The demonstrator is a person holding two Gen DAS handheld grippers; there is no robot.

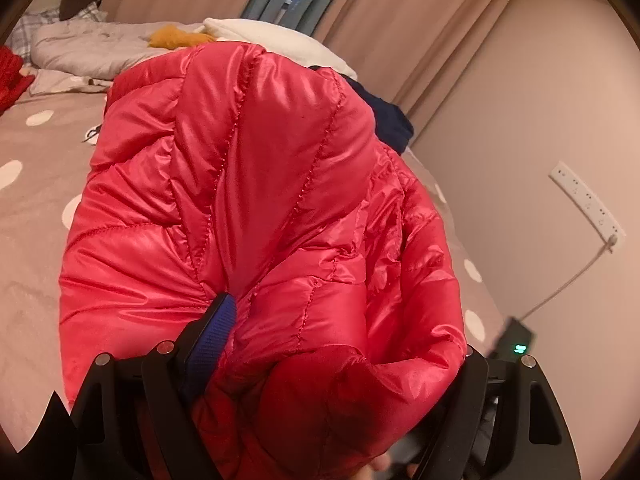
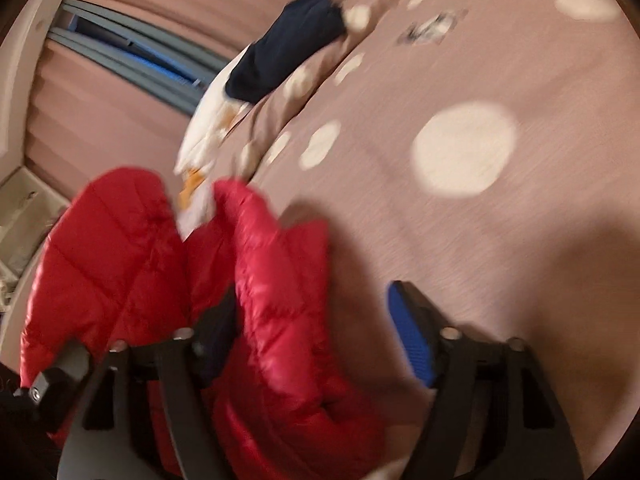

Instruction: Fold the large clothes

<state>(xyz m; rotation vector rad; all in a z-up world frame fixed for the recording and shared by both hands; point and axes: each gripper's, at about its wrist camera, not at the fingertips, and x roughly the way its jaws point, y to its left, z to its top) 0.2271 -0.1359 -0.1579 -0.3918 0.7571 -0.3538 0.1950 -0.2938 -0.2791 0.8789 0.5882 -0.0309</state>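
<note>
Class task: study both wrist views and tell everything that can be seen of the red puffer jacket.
The red puffer jacket is shiny, quilted in stitched channels and looks like thin, padded nylon. It lies bunched in a puffy heap on the dotted bedspread, its near folds between the wide-open fingers of the left tool. In the blurred right view, a fold lies between the right tool's open fingers.
</note>
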